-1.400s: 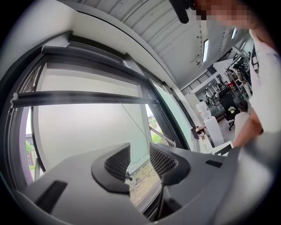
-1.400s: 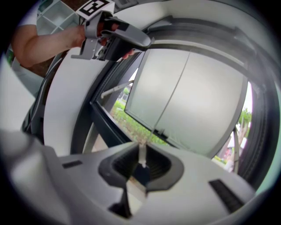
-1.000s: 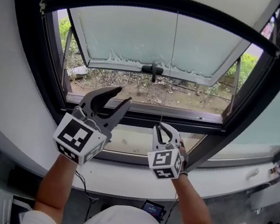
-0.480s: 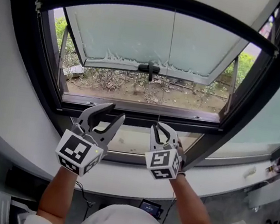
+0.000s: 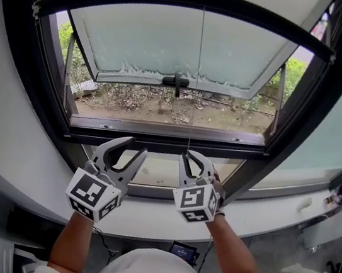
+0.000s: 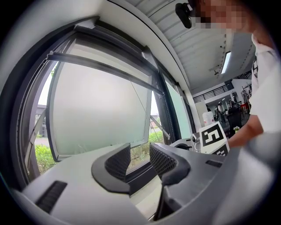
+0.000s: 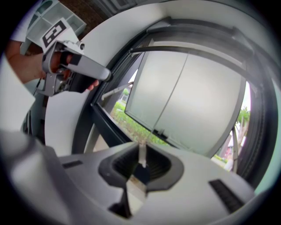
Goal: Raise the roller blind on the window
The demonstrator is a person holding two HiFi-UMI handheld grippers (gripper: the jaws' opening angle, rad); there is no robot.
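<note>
Black window frame [image 5: 178,0] looks like matt painted metal, the tilted-out pane [image 5: 172,44] is frosted glass, the white sill [image 5: 274,213] smooth and slightly glossy. Grey left gripper [image 5: 135,148] is matt plastic, with ribbed black pads [image 6: 118,163].

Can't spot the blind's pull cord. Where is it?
Head view: the pull cord hangs centrally before the window into the right hand-held gripper, which pinches it.

Soft daylight comes through the window [image 5: 233,59]; its frosted pane [image 5: 141,39] glows pale, without hard glare. The frame [image 5: 20,78] around the window reads near black. Every view bows at the edges; both gripper views darken at the corners. Close to the lens the left tongs [image 6: 138,160] and right tongs [image 7: 141,163] blur, the right perhaps more.
</note>
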